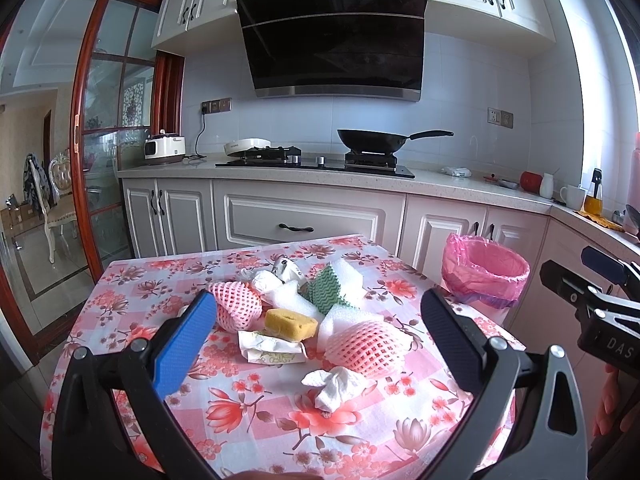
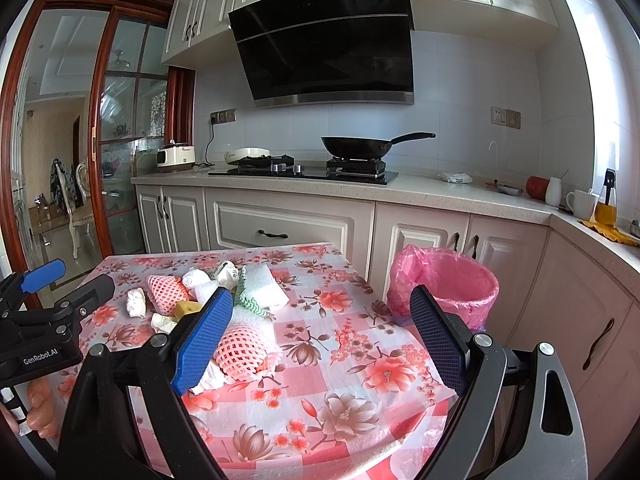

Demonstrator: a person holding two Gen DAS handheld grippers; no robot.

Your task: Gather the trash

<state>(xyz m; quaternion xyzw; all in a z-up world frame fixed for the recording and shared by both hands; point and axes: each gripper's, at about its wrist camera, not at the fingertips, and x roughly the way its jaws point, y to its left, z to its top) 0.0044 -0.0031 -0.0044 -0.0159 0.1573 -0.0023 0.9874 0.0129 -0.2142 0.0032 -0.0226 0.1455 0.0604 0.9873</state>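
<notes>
A pile of trash lies on the floral tablecloth (image 1: 160,280): two pink foam nets (image 1: 362,348) (image 1: 236,304), a yellow sponge (image 1: 290,322), a crumpled white tissue (image 1: 336,386), a folded wrapper (image 1: 272,350), white foam pieces (image 1: 348,276) and a green zigzag cloth (image 1: 328,290). A bin with a pink liner (image 1: 486,272) stands right of the table; it also shows in the right wrist view (image 2: 452,280). My left gripper (image 1: 316,340) is open and empty, above the pile's near side. My right gripper (image 2: 320,340) is open and empty, above the table's right part, beside a pink net (image 2: 240,350).
White kitchen cabinets (image 1: 304,216) and a counter with a hob and black wok (image 1: 372,140) run behind the table. Cups and a bottle (image 1: 592,196) stand on the right counter. A glass sliding door (image 1: 108,140) is at the left.
</notes>
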